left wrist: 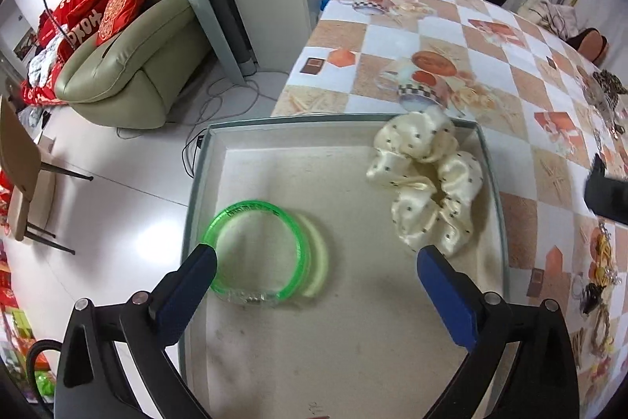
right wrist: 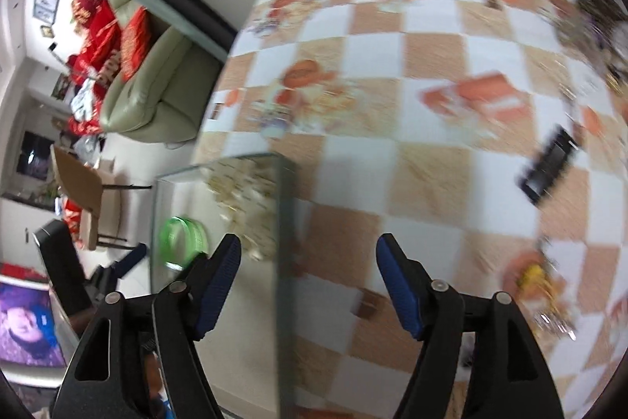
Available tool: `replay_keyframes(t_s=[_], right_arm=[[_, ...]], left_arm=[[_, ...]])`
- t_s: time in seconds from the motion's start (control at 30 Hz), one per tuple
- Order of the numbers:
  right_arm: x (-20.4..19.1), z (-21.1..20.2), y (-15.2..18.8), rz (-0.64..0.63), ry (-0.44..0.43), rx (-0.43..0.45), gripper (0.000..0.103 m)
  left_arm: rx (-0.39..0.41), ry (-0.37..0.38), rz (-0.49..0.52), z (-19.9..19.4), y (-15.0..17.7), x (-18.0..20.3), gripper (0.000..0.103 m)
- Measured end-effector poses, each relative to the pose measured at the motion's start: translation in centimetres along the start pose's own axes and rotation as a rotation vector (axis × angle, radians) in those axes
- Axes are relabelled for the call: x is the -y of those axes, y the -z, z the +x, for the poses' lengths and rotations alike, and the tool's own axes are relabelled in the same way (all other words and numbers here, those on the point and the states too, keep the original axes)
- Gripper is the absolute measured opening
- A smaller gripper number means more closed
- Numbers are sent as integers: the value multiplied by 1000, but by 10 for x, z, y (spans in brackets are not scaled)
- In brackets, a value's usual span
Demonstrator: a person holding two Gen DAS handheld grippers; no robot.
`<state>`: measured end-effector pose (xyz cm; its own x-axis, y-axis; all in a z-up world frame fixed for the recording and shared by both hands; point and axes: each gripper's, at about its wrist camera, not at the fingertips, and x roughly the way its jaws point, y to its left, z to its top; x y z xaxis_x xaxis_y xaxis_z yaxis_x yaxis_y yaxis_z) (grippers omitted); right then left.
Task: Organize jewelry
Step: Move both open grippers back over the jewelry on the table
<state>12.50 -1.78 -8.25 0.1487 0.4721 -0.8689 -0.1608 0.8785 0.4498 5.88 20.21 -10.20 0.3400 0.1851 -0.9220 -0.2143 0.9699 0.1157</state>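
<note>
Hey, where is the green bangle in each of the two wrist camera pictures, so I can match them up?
Left wrist view: the green bangle lies lower left of centre, in the tray, by the left finger of the left gripper.
Right wrist view: the green bangle is a blurred ring at lower left, in the same tray.
Shared landmark: the cream scrunchie in the tray, just right of the bangle.

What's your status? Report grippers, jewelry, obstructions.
Left gripper open over the tray, empty. Right gripper open, empty, at the tray's edge. Green bangle and cream scrunchie in the tray. Nothing blocking.
</note>
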Motion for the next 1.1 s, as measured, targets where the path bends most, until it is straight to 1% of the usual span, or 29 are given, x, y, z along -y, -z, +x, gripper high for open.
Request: replay_keyframes(t_s=[0.07,0.1,0.17,0.23,0.37,0.5,0.67,0.8,0.9,0.93,1.1], right_arm=[[16,-7,8,24,21,1,77],[26,-12,14,41,32,0,82],[38,-19,24,61,47,4,84],[53,-28,34,80,62,6,84],[85,-47,49,136,103,11,85],[120,-69,64,189,170,29,85],[161,-88,82,246,238,32,85],[188,-98,99,286,275,24,85],[200,-101,111,299,286,14,85],[202,-102,115,300,288,10,85],[202,-99,134,284,274,-24,85]], left_arm=[[2,1,22,-4,1,9,103],[2,5,38,-7,2,15,103],[4,18,69,-12,3,28,103],[12,32,96,-20,4,43,103],[13,99,157,-33,3,77,103],[20,154,215,-42,2,114,103],[0,199,276,-41,6,159,103],[-23,226,310,-37,12,184,103],[-40,239,331,-34,17,199,103],[-50,234,342,-33,20,203,103],[-73,271,371,-31,35,217,103]])
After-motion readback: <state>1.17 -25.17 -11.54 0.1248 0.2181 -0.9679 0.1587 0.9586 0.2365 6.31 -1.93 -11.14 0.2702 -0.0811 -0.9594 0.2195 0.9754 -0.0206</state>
